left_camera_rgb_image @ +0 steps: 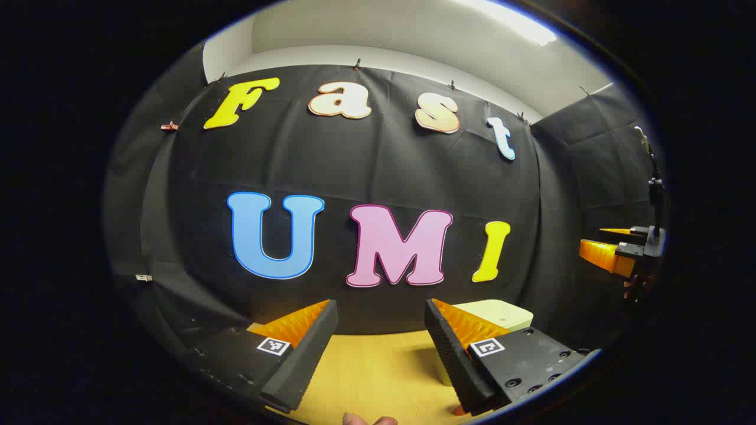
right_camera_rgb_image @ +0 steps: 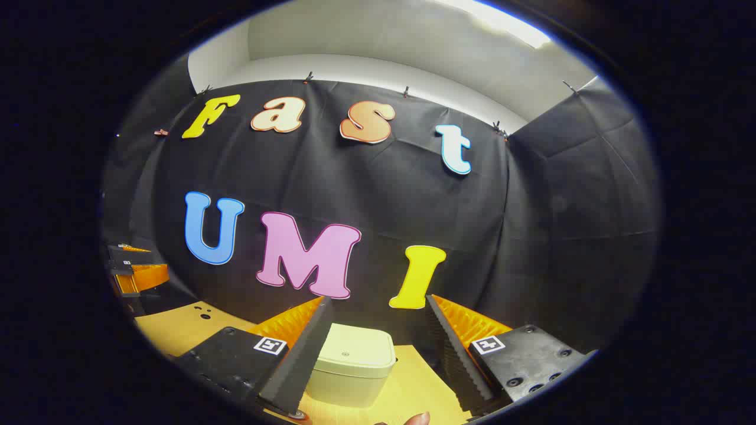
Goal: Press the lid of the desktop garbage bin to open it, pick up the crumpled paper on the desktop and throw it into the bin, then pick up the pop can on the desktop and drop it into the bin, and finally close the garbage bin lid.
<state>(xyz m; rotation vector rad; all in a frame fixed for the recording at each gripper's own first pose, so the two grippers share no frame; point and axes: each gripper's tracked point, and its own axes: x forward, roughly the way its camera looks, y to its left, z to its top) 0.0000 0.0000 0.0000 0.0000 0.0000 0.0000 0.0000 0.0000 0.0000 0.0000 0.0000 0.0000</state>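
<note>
Left gripper view: we see our left gripper [left_camera_rgb_image: 381, 330] released, fingers spread above the counter [left_camera_rgb_image: 372, 378], the garbage bin [left_camera_rgb_image: 502, 316] behind its right finger. Right gripper view: our right gripper [right_camera_rgb_image: 378, 330] is released, the closed bin between its fingers.

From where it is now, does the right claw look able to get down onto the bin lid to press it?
Probably yes. In the right gripper view the right claw is open with the bin straight ahead between its fingers, lid closed, and nothing visible between them.
</note>
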